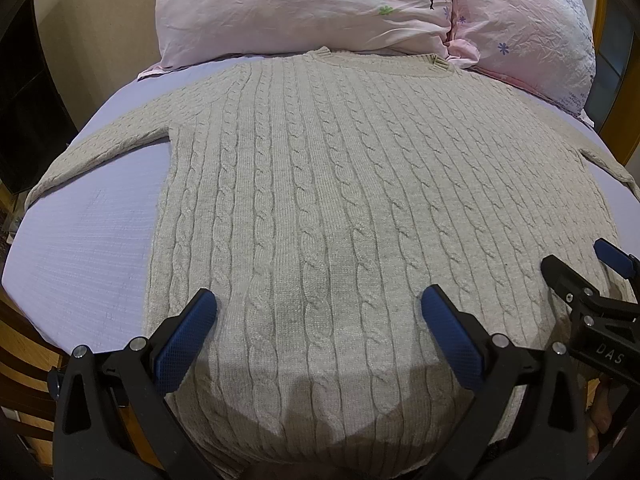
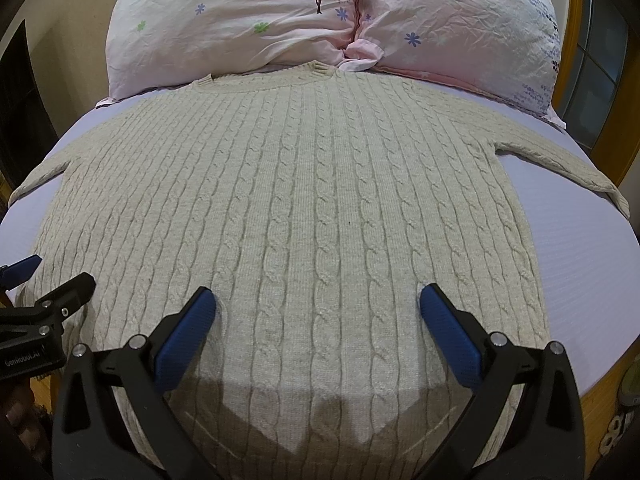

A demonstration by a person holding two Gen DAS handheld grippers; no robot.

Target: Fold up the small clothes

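On the bed (image 1: 80, 248), below two pink pillows (image 1: 304, 4), we see the cable-knit sweater (image 1: 320, 184) lying flat, sleeves out, collar toward the pillows; no fold is made yet, so we judge everything remains; our left gripper (image 1: 318, 312) and right gripper (image 2: 318, 312) hover over its hem, both spread wide, holding nothing.

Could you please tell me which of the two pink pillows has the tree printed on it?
The left pillow, behind the sweater's collar; the right pillow shows only flowers.
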